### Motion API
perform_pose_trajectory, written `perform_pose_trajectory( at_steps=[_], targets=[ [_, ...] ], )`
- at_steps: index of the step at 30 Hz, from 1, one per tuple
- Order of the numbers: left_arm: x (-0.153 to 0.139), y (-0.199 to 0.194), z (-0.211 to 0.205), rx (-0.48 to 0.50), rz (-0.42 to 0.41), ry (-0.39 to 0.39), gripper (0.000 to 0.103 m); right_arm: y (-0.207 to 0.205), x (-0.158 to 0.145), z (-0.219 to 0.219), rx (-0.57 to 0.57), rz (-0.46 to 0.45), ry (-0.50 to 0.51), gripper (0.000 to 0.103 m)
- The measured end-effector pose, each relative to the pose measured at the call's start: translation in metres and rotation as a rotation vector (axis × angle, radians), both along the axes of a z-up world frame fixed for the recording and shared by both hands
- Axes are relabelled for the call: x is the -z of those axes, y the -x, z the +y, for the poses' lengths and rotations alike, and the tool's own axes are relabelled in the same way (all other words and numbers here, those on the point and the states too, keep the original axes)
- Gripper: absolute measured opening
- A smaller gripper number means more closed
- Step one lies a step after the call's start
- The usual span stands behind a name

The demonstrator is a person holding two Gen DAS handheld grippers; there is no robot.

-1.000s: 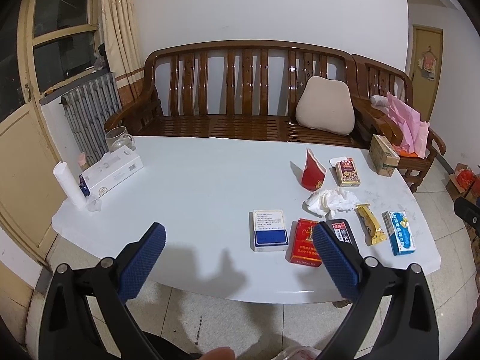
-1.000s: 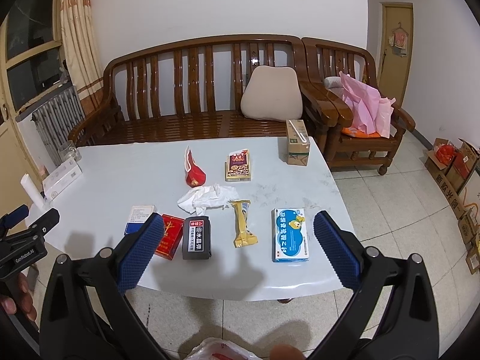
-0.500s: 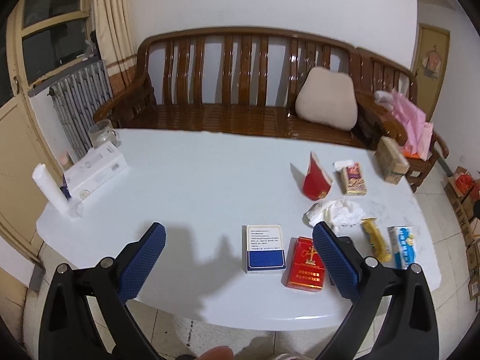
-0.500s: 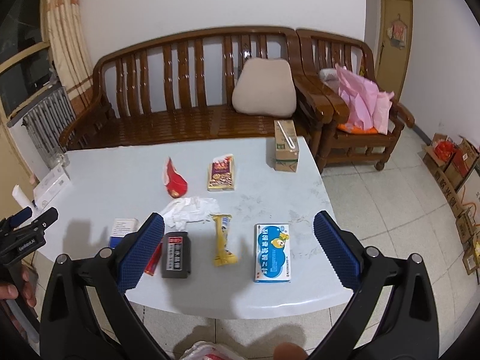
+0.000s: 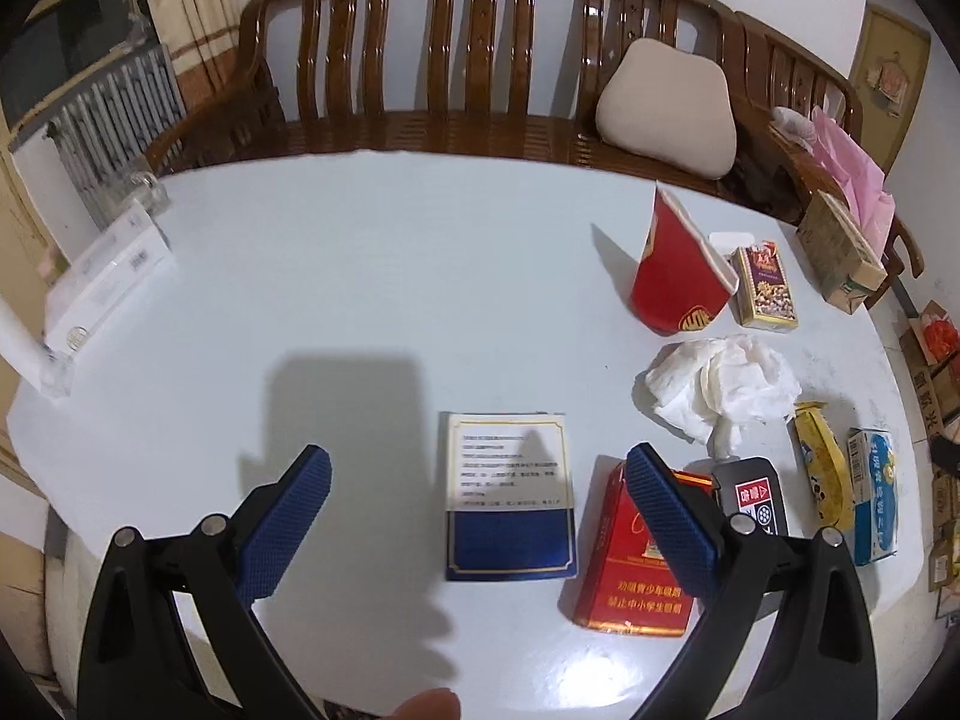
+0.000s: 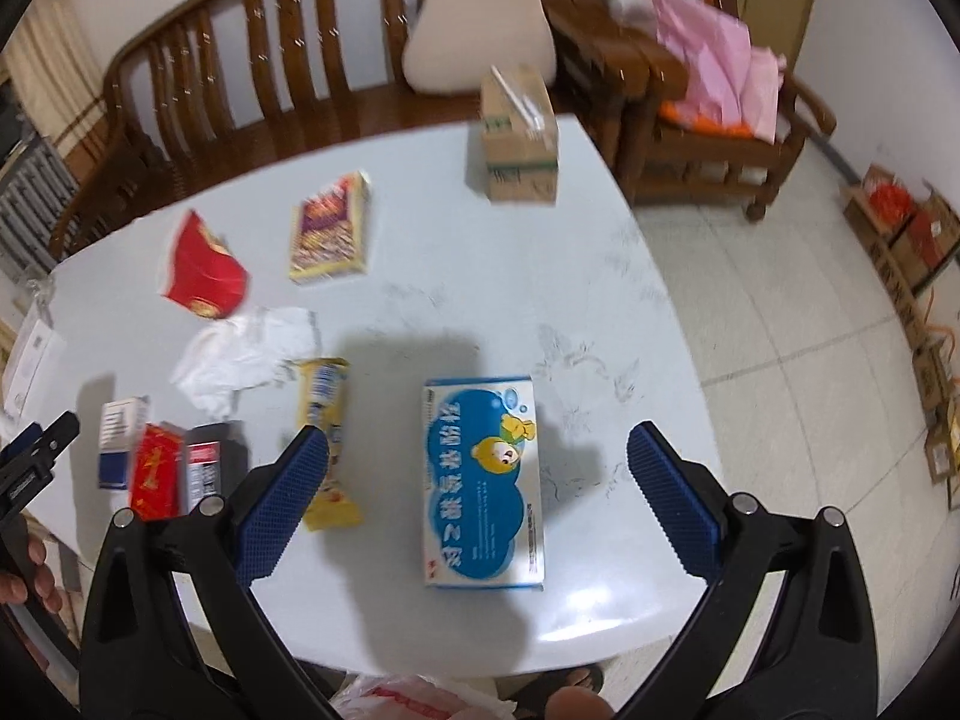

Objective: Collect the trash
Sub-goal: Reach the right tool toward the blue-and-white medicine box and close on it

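Note:
Trash lies along the right side of a pale blue table [image 5: 360, 300]. My left gripper [image 5: 480, 495] hangs open above a white and blue box [image 5: 510, 495], with a red cigarette pack [image 5: 630, 576] and a black pack [image 5: 753, 495] to its right. Further back are crumpled tissue [image 5: 720, 384] and a crushed red paper cup [image 5: 678, 276]. My right gripper [image 6: 480, 480] is open over a blue box with a cartoon bear [image 6: 483, 480]. A yellow wrapper [image 6: 324, 420] lies under its left finger. Nothing is held.
A snack box [image 6: 330, 228] and a brown carton [image 6: 519, 138] sit farther back. A white box [image 5: 108, 282] is at the table's left end. A wooden bench [image 5: 450, 60] with a cushion stands behind. A plastic bag [image 6: 414, 696] shows at the bottom edge.
Both grippers have moved forward and lower toward the table. The left now hangs over the white and blue box, the right over the blue bear box. Both stay open.

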State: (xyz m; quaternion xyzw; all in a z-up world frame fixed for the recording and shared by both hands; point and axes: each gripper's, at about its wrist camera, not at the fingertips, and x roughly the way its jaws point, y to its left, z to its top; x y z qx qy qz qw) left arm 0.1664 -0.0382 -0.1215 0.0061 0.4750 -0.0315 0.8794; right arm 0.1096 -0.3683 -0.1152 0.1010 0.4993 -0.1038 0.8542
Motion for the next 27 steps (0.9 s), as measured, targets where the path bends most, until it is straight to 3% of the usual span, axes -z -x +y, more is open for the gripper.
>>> perform_pose_trajectory(
  at_steps=[9, 22, 27],
  targets=[
    [0.009, -0.011, -0.011, 0.021, -0.009, -0.017, 0.096, -0.008, 0.042, -0.013, 0.044, 0.091, -0.017, 0.098],
    [0.046, -0.032, -0.008, -0.003, 0.076, -0.02, 0.096, -0.034, 0.08, -0.01, 0.003, 0.179, -0.027, 0.097],
    [0.058, -0.036, -0.007, -0.007, 0.112, -0.017, 0.093, -0.041, 0.082, -0.005, -0.02, 0.183, 0.017, 0.095]
  ],
)
